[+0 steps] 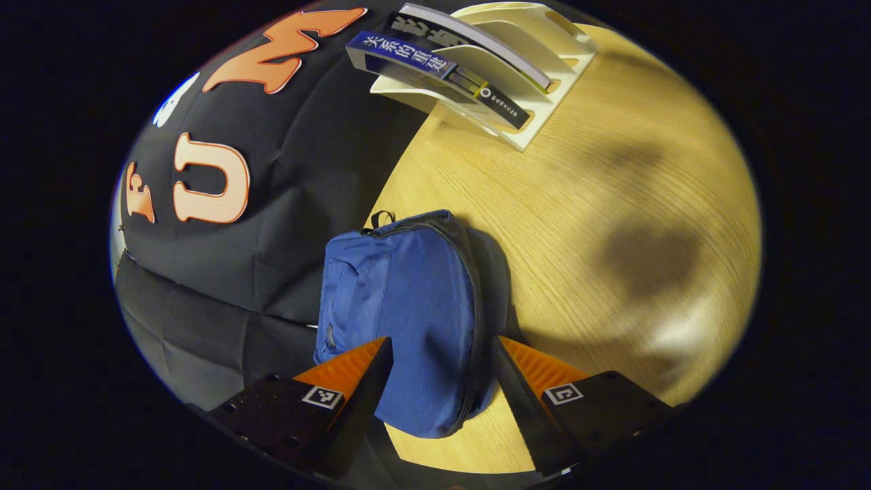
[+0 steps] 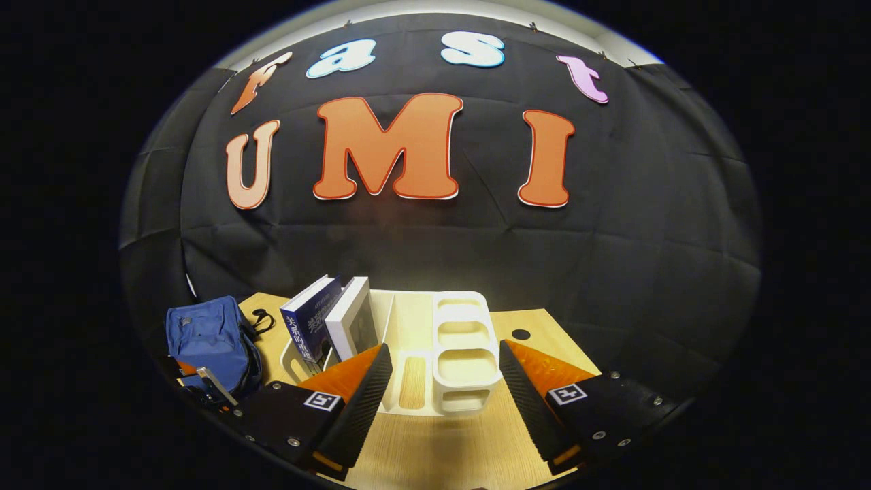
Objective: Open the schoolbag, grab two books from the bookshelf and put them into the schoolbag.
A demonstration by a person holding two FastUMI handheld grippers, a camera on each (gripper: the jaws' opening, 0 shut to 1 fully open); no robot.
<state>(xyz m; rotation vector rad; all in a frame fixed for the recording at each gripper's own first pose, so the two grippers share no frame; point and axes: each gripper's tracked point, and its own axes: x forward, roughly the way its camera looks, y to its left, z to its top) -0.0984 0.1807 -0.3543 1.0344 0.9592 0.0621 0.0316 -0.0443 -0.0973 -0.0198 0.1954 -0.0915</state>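
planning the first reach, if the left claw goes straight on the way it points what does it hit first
Most likely the schoolbag: it lies on the table between the open left claw fingers, zip closed. How near it is, I can't tell.

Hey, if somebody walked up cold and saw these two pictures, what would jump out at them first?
Probably the blue schoolbag, lying zipped shut on the wooden table with the left gripper open right over its near end. Next, the white bookshelf in front of the open right gripper, with two books leaning in its left slots, toward the bag.
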